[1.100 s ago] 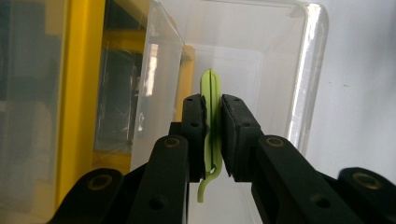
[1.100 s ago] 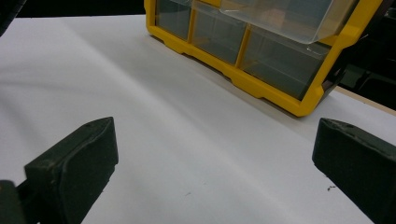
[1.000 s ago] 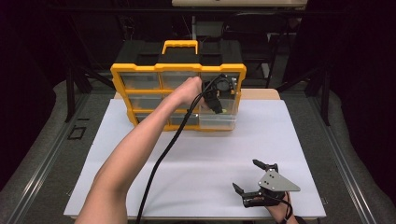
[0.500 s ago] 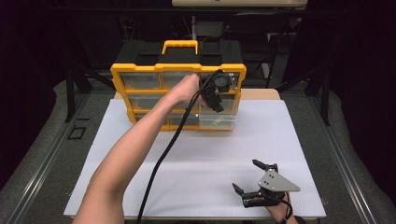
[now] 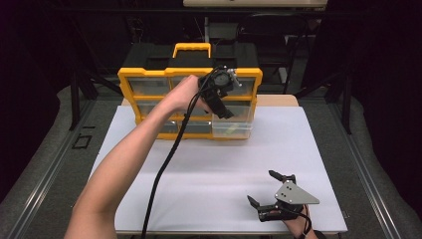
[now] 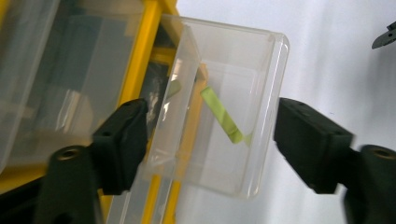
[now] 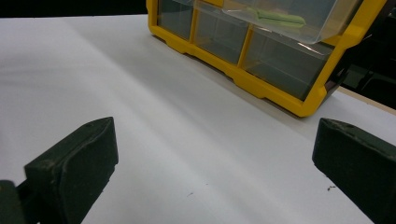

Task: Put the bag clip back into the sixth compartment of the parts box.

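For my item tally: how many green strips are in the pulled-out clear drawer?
1. A single green strip lies slanted on the floor of the clear drawer pulled out of the yellow organizer. Glare on the drawer walls might hide another.

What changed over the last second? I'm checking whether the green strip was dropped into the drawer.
The left gripper has risen from the pulled-out clear drawer, and its jaws have just been opening, with nothing gripped between them. A green strip lies loose in the drawer. The right gripper stayed open on the white table, and the yellow organizer kept its place.
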`<state>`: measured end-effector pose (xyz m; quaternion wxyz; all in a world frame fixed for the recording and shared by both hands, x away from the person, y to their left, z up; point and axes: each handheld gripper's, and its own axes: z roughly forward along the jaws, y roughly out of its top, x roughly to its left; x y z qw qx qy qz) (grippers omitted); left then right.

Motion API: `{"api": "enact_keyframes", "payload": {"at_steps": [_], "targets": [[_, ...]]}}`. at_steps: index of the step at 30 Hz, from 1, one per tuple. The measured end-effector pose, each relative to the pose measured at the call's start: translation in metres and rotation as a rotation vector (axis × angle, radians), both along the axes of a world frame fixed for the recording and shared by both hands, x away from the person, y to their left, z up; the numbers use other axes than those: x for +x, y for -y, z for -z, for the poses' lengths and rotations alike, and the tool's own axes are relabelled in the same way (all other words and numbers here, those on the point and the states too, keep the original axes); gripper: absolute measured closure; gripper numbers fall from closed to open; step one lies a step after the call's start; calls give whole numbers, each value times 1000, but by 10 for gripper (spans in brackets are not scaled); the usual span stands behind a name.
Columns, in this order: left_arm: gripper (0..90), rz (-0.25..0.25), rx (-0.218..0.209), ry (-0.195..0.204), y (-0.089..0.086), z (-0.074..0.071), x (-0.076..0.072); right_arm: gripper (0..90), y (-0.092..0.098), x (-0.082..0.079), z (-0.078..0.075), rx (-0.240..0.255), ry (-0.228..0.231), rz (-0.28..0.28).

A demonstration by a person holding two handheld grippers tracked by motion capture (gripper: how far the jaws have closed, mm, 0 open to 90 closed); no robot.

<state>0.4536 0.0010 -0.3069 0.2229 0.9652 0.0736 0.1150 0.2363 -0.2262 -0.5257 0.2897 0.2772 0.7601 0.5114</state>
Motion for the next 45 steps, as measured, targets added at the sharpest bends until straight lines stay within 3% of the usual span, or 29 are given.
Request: {"api": "enact_keyframes", "payload": {"at_steps": [11, 17, 26, 30, 34, 41, 45], "targets": [[109, -37, 39, 30, -35, -10, -19, 0, -2, -1, 0, -2, 0, 0], [62, -54, 41, 34, -47, -8, -29, 0, -3, 0, 1, -7, -2, -2], [13, -70, 78, 39, -66, 8, -50, 0, -2, 0, 1, -6, -3, -1], [0, -80, 94, 22, -77, 16, -55, 0, -3, 0, 1, -14, -5, -2], [0, -121, 77, 9, -95, 29, -62, 0, -3, 0, 1, -13, -6, -1], [0, -173, 81, -12, -113, 52, -72, 0, -4, 0, 1, -14, -7, 0], [0, -206, 59, -16, -126, 65, -78, 0, -4, 0, 1, -18, -8, 0]]}}
